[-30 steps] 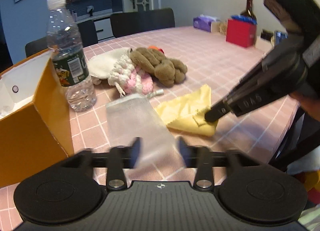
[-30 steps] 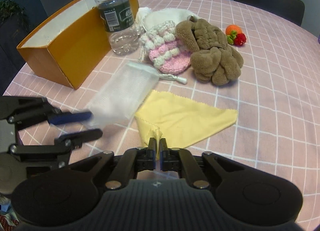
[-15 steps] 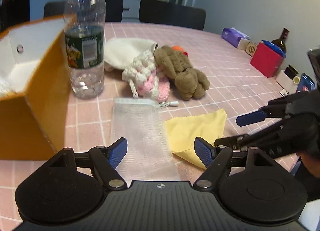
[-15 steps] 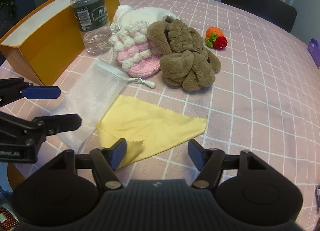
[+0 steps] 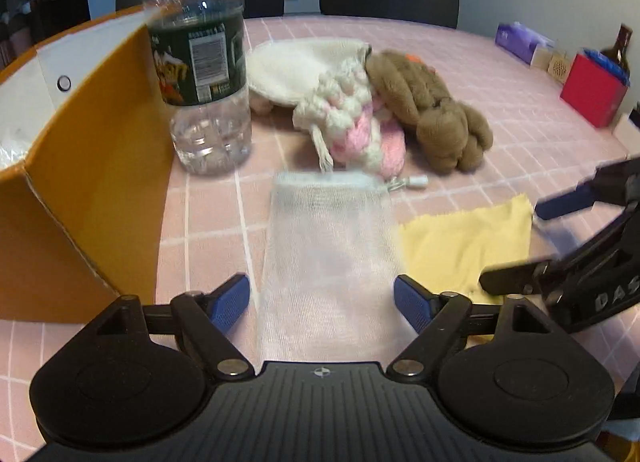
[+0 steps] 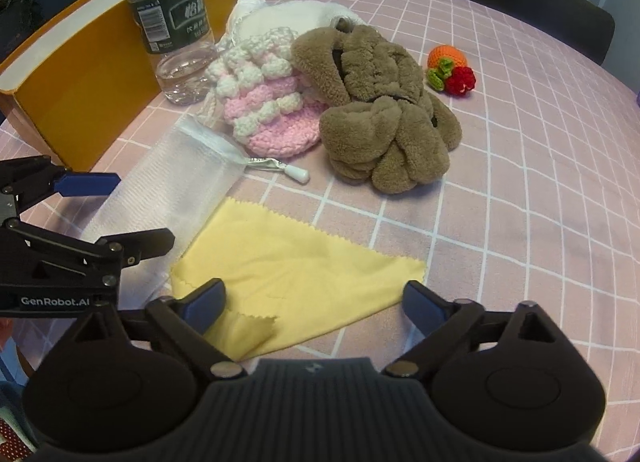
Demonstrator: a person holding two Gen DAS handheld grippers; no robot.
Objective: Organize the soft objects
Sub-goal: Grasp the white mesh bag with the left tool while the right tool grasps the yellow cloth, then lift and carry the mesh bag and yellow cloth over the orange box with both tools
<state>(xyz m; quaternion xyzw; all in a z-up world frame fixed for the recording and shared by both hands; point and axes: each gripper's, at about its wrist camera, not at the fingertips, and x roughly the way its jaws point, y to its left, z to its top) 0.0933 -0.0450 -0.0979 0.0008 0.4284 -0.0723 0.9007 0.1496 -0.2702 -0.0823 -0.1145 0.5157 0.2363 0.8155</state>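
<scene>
We judge the task barely begun: mesh pouch (image 5: 328, 258), yellow cloth (image 6: 292, 266), pink crochet bag (image 6: 268, 110) and brown plush (image 6: 380, 114) all lie on the table (image 6: 540, 182) near its front edge beside the orange box (image 5: 92, 182), while left gripper (image 5: 322, 302) and right gripper (image 6: 316, 304) hang spread wide and empty.

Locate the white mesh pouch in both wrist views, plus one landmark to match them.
Left wrist: white mesh pouch lies centre, running up from between the open left tool fingers.
Right wrist: white mesh pouch lies left of centre, running diagonally, its near end behind the left tool.
Shared landmark: water bottle, beyond the pouch beside the orange box.
</scene>
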